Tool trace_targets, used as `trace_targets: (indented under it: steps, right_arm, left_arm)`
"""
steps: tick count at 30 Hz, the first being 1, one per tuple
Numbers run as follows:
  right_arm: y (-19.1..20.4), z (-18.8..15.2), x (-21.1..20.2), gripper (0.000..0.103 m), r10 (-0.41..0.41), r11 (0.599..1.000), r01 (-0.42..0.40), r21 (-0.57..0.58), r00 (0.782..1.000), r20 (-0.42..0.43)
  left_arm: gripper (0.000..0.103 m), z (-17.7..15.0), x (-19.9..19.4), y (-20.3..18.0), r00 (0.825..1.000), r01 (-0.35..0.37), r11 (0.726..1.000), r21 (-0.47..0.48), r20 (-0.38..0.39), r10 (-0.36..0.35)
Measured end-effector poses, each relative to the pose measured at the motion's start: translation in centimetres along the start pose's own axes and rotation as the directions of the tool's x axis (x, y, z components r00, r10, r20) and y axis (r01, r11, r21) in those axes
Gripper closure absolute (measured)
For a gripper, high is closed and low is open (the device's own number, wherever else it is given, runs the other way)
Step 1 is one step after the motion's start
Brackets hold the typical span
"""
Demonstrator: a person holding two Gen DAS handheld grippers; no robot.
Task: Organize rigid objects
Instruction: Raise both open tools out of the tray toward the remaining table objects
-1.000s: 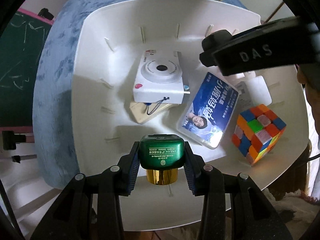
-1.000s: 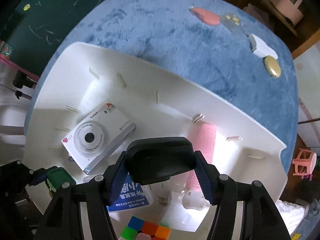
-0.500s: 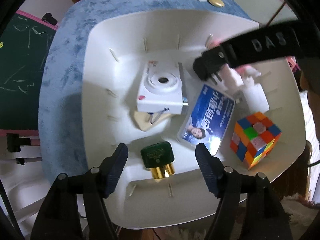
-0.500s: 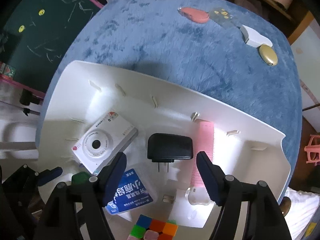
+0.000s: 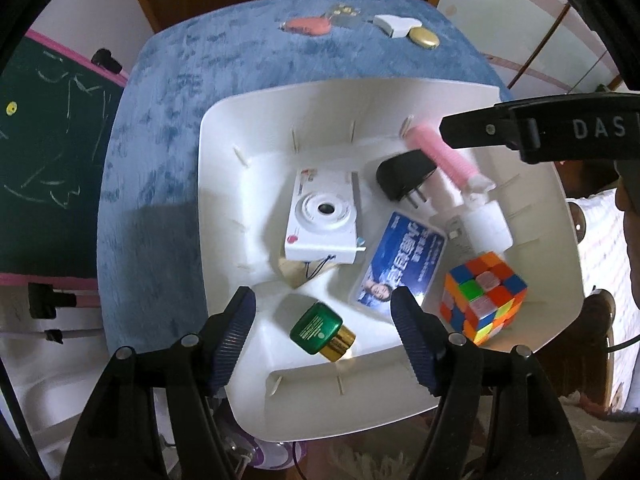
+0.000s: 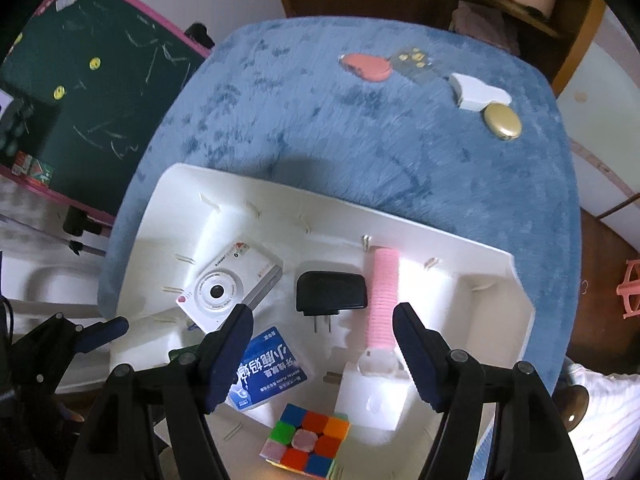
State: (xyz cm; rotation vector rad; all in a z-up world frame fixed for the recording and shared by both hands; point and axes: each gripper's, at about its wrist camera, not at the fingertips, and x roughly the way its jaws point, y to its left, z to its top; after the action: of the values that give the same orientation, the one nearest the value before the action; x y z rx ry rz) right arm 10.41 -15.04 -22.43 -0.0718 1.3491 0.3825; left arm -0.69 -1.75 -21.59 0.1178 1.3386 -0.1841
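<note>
Left gripper spread wide, green bottle lying between its fingers; right gripper wide, black charger just ahead.

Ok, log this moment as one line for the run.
left gripper: open, above green bottle | right gripper: open, above black charger | both items in white bin

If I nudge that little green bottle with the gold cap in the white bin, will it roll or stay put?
The green bottle lies on its side on the white bin floor, so its round gold cap would probably let it roll or pivot. Its flattish green body may limit that. It looks rigid and glossy, so likely a bit slippery.
</note>
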Motion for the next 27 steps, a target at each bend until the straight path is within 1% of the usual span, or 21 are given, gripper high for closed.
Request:
trace_targets:
  steps: [9,13,17,23,27]
  right_arm:
    - [-2.1,-0.5,-3.3,0.03,-0.002,0.999,-0.001,0.052,0.998,0.061]
    - [-2.9,-0.6,-4.7,0.03,-0.006,0.998,0.0,0.067,0.996,0.086]
    - [-3.6,-0.7,-6.8,0.03,-0.011,0.997,0.002,0.075,0.992,0.125]
    - [-4.5,-0.3,-11.3,0.03,-0.024,0.996,0.006,0.086,0.979,0.201]
    - [-4.9,0.3,-15.0,0.03,-0.045,0.997,0.026,0.077,0.963,0.267]
  left_arm:
    - [0.03,1.5,-2.0,-0.8,0.999,0.022,0.999,0.024,0.047,-0.023]
    - [0.03,2.3,-3.4,-1.0,0.997,0.014,0.999,0.039,0.074,-0.017]
    - [0.03,3.5,-5.7,-1.0,0.992,-0.005,0.998,0.056,0.124,-0.002]
    - [0.03,6.3,-10.6,-0.3,0.973,-0.031,0.998,0.054,0.23,0.017]
    - [0.03,8.4,-14.0,-0.2,0.952,-0.05,0.997,0.056,0.303,0.031]
